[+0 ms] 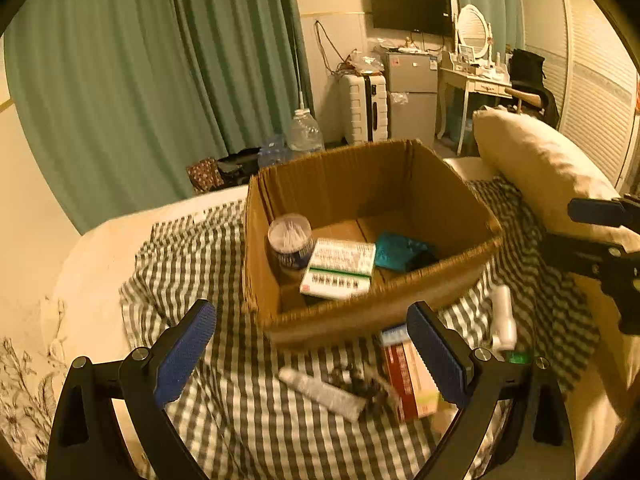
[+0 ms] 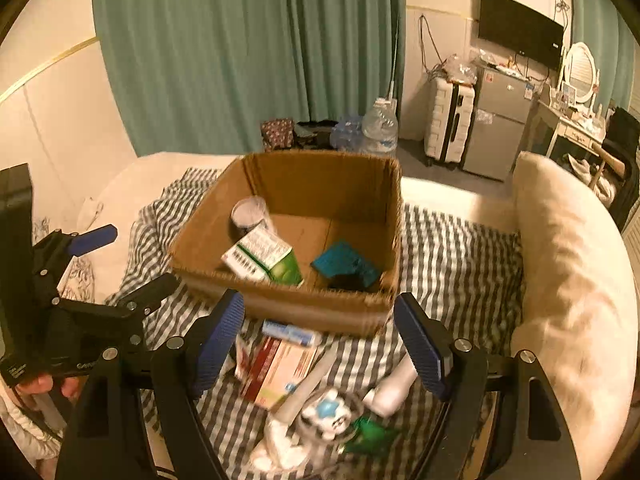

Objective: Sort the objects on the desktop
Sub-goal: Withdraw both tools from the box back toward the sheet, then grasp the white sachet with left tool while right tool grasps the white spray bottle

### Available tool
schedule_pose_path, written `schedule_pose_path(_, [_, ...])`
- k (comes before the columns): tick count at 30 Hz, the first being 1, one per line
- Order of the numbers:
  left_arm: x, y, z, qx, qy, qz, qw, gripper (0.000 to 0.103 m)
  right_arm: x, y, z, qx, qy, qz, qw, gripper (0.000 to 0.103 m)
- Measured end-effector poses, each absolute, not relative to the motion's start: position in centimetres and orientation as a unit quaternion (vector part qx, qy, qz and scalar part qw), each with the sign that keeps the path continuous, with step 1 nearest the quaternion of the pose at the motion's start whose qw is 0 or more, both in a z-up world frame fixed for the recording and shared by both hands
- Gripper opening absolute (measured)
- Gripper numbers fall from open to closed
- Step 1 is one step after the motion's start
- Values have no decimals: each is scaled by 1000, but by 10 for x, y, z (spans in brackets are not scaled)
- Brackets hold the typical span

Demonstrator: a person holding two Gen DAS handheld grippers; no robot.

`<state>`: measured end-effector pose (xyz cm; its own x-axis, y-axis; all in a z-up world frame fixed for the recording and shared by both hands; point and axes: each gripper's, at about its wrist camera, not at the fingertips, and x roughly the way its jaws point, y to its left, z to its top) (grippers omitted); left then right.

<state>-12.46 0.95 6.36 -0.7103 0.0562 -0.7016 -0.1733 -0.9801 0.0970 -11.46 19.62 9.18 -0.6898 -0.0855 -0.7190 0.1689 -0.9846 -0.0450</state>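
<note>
- A bed [image 1: 104, 264] with pale sheets carries a checked cloth [image 1: 192, 264] spread across it, grey and white, rumpled at the edges.
- A large cream pillow [image 2: 568, 280] lies along the right side of the cloth.
- Green curtains [image 1: 120, 80] hang behind the bed; further back stand a white suitcase [image 1: 362, 108], a small grey fridge [image 1: 412, 96], a wall-mounted screen [image 1: 410, 8] and a white dressing table with an oval mirror [image 1: 474, 28].
- Clear water bottles [image 2: 380, 124] stand on the floor just beyond the bed.
- An open cardboard box [image 1: 352, 316] sits on the cloth. Inside it are a round tub of cotton swabs [image 1: 290, 240] at the left, a green and white carton [image 1: 340, 266] leaning beside the tub, and a teal packet [image 1: 400, 250] toward the right.
- In front of the box, loose on the cloth: a red and white carton [image 2: 276, 368] with a smaller blue-striped box [image 2: 290, 332] touching its far end, a grey tube [image 1: 320, 392], a white bottle [image 1: 502, 316], and a small green item [image 2: 368, 436] that is too blurred to identify.
- The left claw [image 1: 312, 352] has its blue pads wide apart and holds nothing; it hangs above the tube and the red carton.
- The right claw [image 2: 320, 340] is likewise spread wide and empty, over the loose items near the box.
</note>
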Motion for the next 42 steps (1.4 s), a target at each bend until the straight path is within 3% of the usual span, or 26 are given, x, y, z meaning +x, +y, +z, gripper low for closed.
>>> schedule_pose_path(13, [-95,-2,18,-408,15,912,45,99,-88,191,48,412,28,-909,59,77])
schedule_pose_path(24, [-78,8,-61,-455,-128,881,-8,99,-76,200,-7,445,31,-895,30,77])
schedule_pose_path(31, [-88,28,-79,-448,-60,892,-17,99,-79,226,-43,464,6,-886,15,77])
schedule_pose_path(38, [-100,43,-91,-429,-44,902,-6,98,-85,238,-58,464,24,-885,-2,77])
schedule_pose_path(39, [-101,45,-93,-427,-41,904,-2,95,-86,239,-59,465,22,-885,-2,77])
schedule_pose_path(42, [-108,50,-102,-435,-36,899,15,49,-89,236,-59,462,28,-887,-1,77])
